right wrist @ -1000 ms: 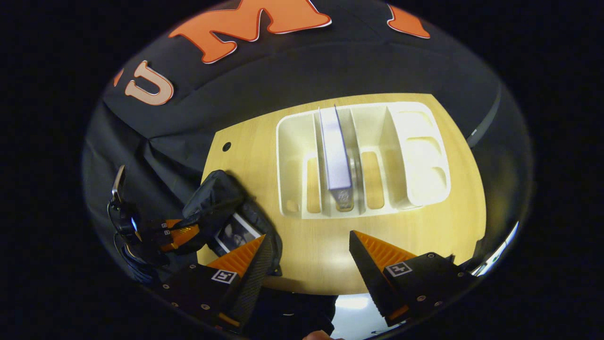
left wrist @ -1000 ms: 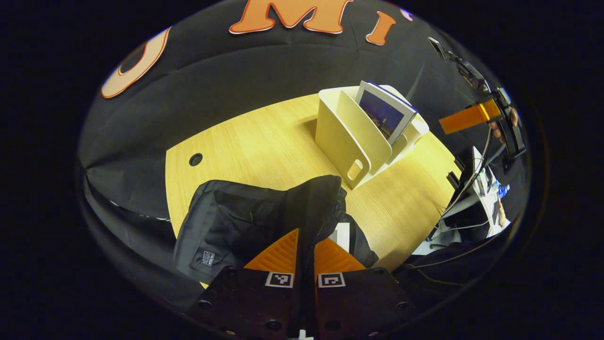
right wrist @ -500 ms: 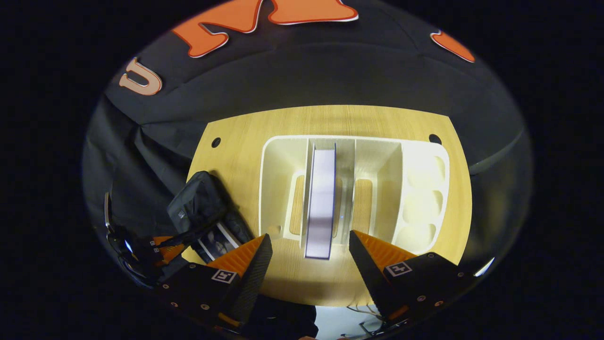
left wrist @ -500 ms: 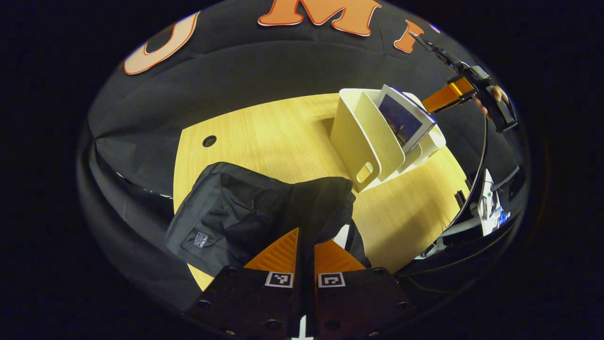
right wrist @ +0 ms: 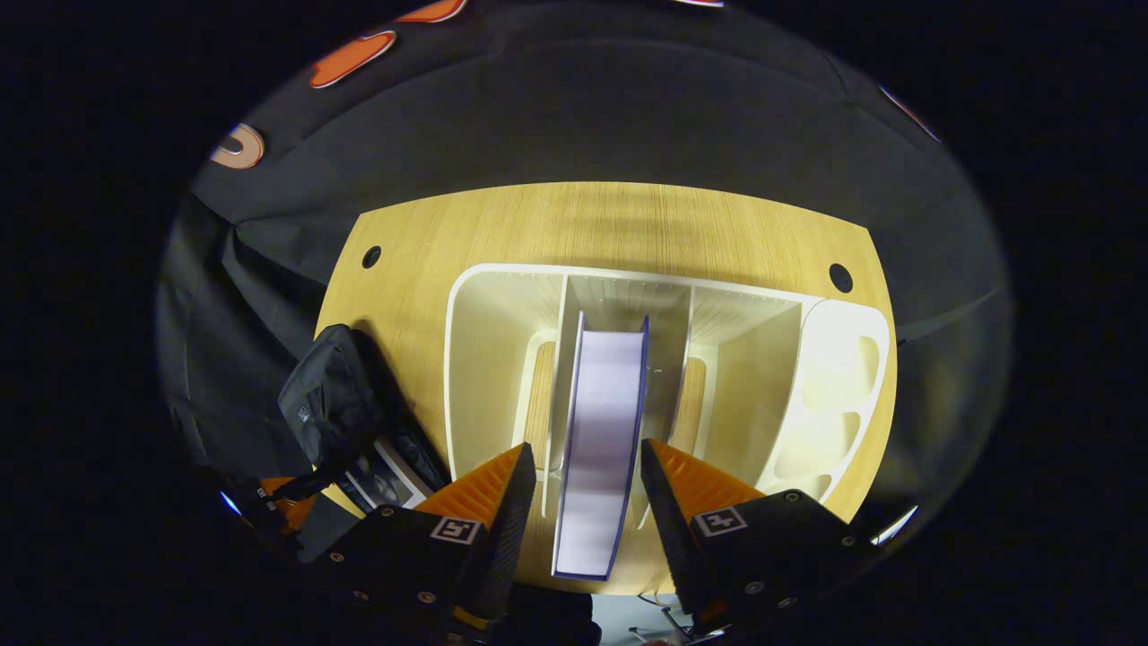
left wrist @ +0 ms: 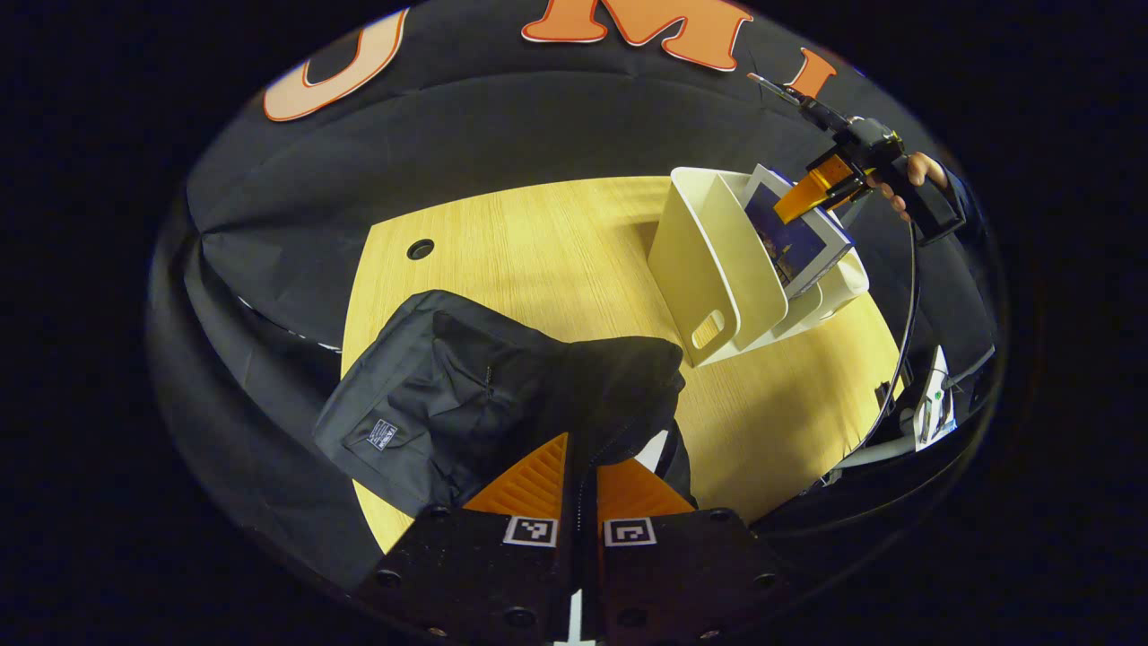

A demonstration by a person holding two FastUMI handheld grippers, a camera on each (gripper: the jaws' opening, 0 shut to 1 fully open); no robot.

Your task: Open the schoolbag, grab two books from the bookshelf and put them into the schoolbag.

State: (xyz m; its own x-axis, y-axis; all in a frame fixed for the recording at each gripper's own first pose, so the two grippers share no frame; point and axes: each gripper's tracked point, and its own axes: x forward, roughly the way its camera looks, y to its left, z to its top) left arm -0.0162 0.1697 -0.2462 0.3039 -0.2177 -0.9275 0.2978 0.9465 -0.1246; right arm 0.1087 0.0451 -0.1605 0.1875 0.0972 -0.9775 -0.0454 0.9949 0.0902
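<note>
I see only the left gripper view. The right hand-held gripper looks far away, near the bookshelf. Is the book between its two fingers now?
Observer: Yes. In the right gripper view the right hand-held gripper is open, with one finger on each side of the standing book. It has not closed on it.
Operator: Thank you. In my view the schoolbag hides its inside. Is anything in it?
Observer: The right gripper view shows a picture-covered book lying in the open mouth of the schoolbag.
</note>
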